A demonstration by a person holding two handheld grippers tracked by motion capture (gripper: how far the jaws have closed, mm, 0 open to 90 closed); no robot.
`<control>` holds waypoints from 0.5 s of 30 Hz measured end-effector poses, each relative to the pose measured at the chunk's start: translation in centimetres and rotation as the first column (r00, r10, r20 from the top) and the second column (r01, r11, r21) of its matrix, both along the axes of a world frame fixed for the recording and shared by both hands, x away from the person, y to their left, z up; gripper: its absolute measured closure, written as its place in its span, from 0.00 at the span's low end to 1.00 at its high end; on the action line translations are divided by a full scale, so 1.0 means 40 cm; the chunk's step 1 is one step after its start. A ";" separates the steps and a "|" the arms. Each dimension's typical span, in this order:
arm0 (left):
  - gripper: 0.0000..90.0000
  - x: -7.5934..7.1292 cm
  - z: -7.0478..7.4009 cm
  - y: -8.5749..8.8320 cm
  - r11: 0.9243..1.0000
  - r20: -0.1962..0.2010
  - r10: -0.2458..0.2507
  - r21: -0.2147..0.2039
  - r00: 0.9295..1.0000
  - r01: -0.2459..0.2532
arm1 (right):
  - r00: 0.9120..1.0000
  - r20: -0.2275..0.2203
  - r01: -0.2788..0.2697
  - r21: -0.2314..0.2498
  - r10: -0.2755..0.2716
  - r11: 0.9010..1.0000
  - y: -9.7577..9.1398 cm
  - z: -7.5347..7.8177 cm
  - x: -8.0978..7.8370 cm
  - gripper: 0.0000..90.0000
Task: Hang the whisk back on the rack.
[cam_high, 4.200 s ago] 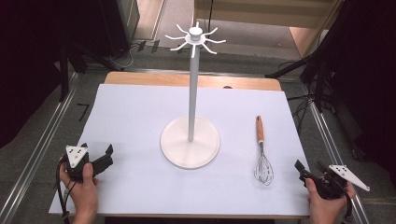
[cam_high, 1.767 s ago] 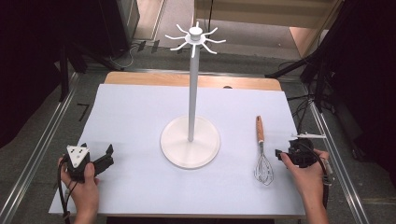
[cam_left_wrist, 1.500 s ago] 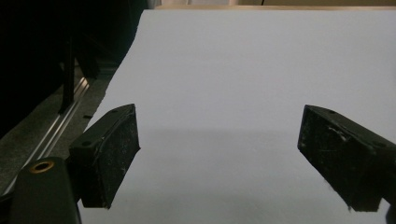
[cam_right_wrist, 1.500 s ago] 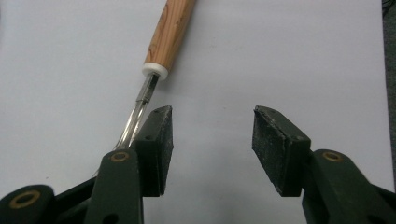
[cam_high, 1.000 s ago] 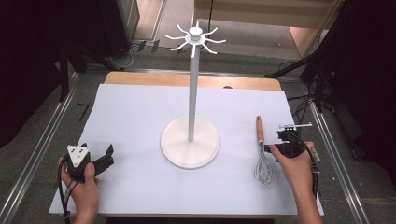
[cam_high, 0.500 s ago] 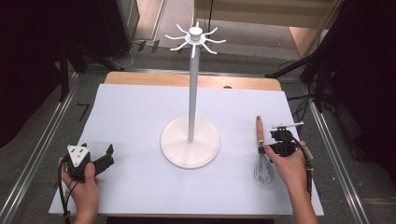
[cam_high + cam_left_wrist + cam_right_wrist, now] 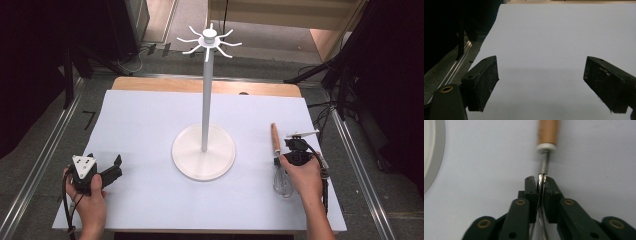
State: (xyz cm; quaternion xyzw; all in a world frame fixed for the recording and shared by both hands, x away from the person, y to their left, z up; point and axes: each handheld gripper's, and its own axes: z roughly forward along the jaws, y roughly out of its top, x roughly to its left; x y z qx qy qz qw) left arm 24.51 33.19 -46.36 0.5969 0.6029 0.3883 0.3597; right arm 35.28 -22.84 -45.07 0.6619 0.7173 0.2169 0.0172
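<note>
The person's left hand [image 7: 90,192] is resting near the front left of the table, holding the left gripper [image 7: 116,167] low and level, its two jaws standing wide apart with nothing between them. The right hand [image 7: 302,172] is reaching in from the bottom right, forearm angling forward, carrying the right gripper [image 7: 540,185] pointed down at the table. Its jaws have just been closing and are now pinching thin metal wires between the pads [image 7: 531,187].
</note>
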 end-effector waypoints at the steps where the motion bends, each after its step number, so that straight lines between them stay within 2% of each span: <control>1: 0.15 0.000 0.000 0.000 1.000 0.000 0.001 -0.001 1.000 -0.001 | 1.000 0.008 -0.003 -0.004 0.003 1.000 0.001 0.001 -0.001 0.97; 5: 0.15 0.000 0.000 0.001 1.000 -0.002 0.002 -0.005 1.000 -0.002 | 0.999 0.049 -0.018 -0.035 0.020 0.999 0.012 0.003 -0.010 0.97; 8: 0.15 0.001 0.000 0.000 1.000 -0.002 0.001 -0.003 1.000 -0.001 | 0.994 0.108 -0.016 -0.029 0.020 0.999 0.013 0.009 -0.023 0.98; 9: 0.15 0.001 0.000 0.000 1.000 -0.003 0.002 -0.003 1.000 -0.002 | 0.988 0.150 -0.023 -0.028 0.027 0.999 0.012 0.011 -0.030 0.98; 10: 0.15 0.001 0.000 0.000 1.000 -0.003 0.002 -0.003 1.000 -0.002 | 0.988 0.150 -0.023 -0.028 0.027 0.999 0.012 0.011 -0.030 0.98; 13: 0.15 0.001 0.000 0.000 1.000 -0.003 0.002 -0.002 1.000 -0.002 | 0.977 0.213 -0.012 -0.023 0.016 1.000 0.014 0.017 -0.044 0.98; 15: 0.15 0.001 0.000 -0.001 1.000 -0.003 0.001 -0.002 1.000 -0.001 | 0.964 0.264 -0.006 -0.016 0.010 1.000 0.015 0.022 -0.056 0.98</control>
